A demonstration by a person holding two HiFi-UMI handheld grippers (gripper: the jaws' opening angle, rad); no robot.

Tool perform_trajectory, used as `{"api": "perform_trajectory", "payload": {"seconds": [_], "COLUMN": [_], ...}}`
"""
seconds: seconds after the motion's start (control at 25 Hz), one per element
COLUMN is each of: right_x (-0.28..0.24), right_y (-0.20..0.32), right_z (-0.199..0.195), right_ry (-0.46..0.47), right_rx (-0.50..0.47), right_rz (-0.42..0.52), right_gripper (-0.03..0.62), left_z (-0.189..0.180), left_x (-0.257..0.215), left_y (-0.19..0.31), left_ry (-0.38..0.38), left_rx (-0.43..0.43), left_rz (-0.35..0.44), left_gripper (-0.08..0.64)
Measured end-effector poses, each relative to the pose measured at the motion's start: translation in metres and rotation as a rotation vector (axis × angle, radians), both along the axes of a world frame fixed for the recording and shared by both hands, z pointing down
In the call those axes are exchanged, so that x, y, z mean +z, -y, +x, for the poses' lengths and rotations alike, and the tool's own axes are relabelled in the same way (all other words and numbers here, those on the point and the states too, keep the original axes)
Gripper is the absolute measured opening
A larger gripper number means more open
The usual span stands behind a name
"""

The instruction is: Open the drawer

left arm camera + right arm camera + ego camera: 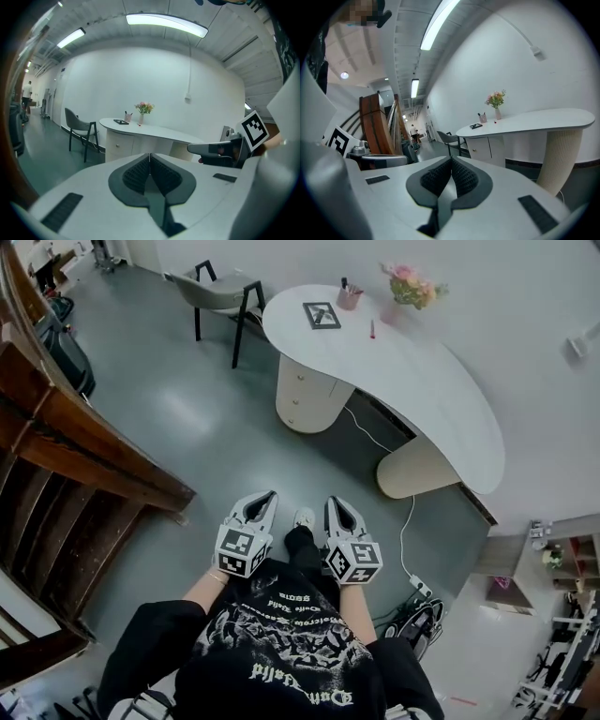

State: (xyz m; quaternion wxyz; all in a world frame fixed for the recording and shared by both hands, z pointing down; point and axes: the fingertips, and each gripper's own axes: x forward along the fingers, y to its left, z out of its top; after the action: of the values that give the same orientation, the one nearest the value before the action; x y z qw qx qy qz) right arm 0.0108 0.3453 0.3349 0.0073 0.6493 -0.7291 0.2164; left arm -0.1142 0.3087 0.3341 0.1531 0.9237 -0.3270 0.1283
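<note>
The white curved desk stands well ahead of me, and its rounded drawer cabinet carries small knobs down its front. The drawers look closed. That cabinet also shows far off in the left gripper view and in the right gripper view. My left gripper and right gripper are held side by side close to my body, over the grey floor and far from the desk. Both are shut with nothing between the pads, as seen at the left gripper and the right gripper.
A grey chair stands left of the desk. A picture frame, a pen cup, a red pen and flowers sit on the desktop. A wooden staircase fills the left. A cable runs to a power strip.
</note>
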Motion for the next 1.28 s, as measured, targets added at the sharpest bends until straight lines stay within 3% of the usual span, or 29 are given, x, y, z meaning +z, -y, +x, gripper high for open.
{"api": "perform_trajectory", "payload": {"seconds": [0.32, 0.68, 1.28], "right_x": [0.003, 0.010, 0.029], "right_y": [0.083, 0.165, 0.237], "right_z": [0.056, 0.094, 0.154], "right_ry": [0.005, -0.087, -0.101], "right_rx": [-0.046, -0.164, -0.308], "right_rz": [-0.004, -0.029, -0.056], "right_gripper": [0.026, 0.026, 0.026], "left_z": [0.042, 0.089, 0.162], "left_x": [0.004, 0.012, 0.032], "left_y": [0.071, 0.135, 0.199], "left_ry": [0.007, 0.045, 0.061], "left_rx": [-0.094, -0.164, -0.251], "left_rz": [-0.029, -0.043, -0.077], "left_gripper": [0.025, 0.025, 0.025]}}
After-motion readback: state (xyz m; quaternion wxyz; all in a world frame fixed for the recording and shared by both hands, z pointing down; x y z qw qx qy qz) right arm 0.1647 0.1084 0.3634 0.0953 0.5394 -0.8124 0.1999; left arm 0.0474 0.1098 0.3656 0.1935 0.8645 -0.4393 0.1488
